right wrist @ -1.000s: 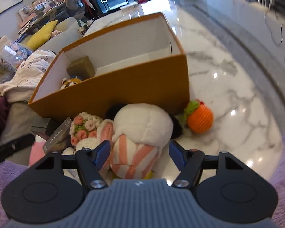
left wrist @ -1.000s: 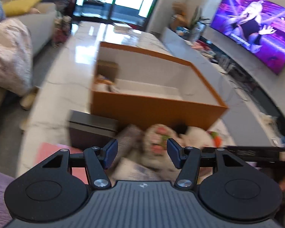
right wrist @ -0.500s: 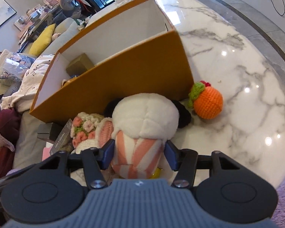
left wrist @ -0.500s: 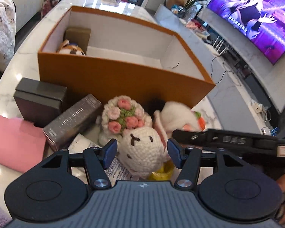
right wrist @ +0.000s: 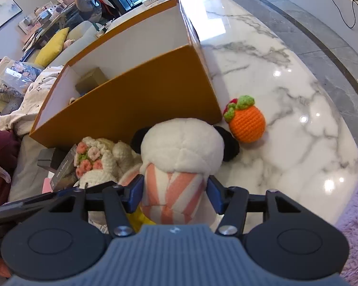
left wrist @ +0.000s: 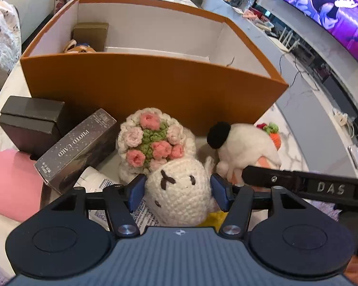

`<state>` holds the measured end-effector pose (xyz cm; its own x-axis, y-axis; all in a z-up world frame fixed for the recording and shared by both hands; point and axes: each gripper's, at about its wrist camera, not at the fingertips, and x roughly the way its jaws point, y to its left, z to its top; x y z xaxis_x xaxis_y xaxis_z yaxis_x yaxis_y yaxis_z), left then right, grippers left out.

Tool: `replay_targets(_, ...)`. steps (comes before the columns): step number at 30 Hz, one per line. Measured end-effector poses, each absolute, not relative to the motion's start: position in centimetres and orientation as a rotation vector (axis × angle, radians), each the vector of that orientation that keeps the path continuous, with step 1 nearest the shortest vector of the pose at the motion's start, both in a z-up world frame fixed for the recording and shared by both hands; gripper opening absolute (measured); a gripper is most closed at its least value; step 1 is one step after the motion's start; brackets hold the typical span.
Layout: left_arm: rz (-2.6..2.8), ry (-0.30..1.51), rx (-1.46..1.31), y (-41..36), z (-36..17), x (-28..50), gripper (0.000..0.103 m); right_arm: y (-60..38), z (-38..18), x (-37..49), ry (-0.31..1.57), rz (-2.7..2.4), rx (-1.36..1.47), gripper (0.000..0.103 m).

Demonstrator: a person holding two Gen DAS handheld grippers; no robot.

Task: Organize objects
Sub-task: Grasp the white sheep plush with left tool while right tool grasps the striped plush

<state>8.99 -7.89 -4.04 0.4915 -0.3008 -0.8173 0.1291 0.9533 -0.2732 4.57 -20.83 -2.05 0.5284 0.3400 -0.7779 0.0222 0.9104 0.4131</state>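
Left wrist view: the left gripper (left wrist: 177, 191) straddles the crocheted sheep (left wrist: 179, 190), which lies in front of the orange box (left wrist: 152, 88); its pads flank the head, but whether they press on it cannot be told. A photo-card box (left wrist: 78, 146) and a black box (left wrist: 32, 122) lie before the orange box, at its left end.

Right wrist view: the right gripper (right wrist: 175, 195) is clamped on the striped body of the panda plush (right wrist: 181, 164), whose head leans at the orange box (right wrist: 131, 109). A crocheted orange (right wrist: 247, 122) sits off the box's right corner.
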Motion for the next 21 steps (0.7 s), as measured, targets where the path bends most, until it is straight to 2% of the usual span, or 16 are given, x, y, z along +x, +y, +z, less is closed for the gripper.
replay_targets(8, -0.291, 0.992, -0.165, -7.6, -3.9, 7.8, 0.055, -20.5, -1.5, 4.1, 0.971, 0.233, 0.405, 0.058)
replay_targets(21, -0.357, 0.794, -0.293, -4.5, 2.5, 4.0, 0.054, -20.2, 4.6, 1.5, 0.804, 0.286, 0.37, 0.058)
